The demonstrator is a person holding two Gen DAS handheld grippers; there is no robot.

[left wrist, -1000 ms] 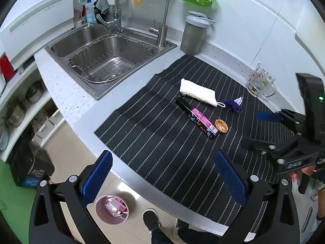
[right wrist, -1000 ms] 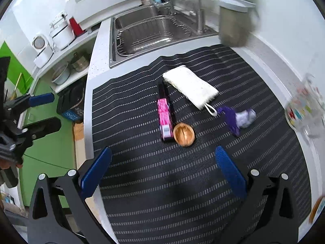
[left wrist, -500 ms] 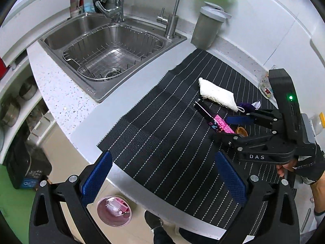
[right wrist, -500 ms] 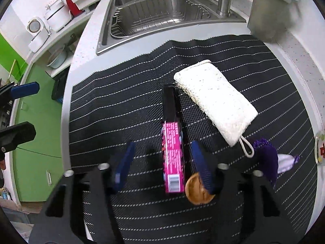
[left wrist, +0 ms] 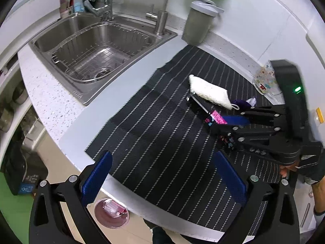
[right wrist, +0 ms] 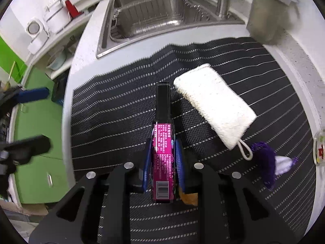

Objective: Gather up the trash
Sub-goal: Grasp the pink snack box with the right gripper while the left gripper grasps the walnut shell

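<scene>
A long pink and black box (right wrist: 162,158) lies on the striped black mat (right wrist: 113,111). My right gripper (right wrist: 163,148) straddles its pink end, jaws closing, both blue pads against the box's sides. The left wrist view shows that gripper (left wrist: 223,122) low over the same box (left wrist: 215,116). A brown round piece (right wrist: 190,198) peeks out beside the right finger. A crumpled purple and white wrapper (right wrist: 266,162) lies to the right. My left gripper (left wrist: 162,160) hangs open and empty above the counter's front edge.
A white scrub pad (right wrist: 215,105) lies right of the box. A grey lidded bin (left wrist: 200,24) stands at the back wall, a steel sink (left wrist: 97,46) to its left, a printed glass (left wrist: 264,79) at the right. A pink bin (left wrist: 111,213) sits on the floor below.
My right gripper came down over the box and its jaws narrowed from wide open to the box's sides. The left gripper drifted slightly toward the counter and stayed open.
</scene>
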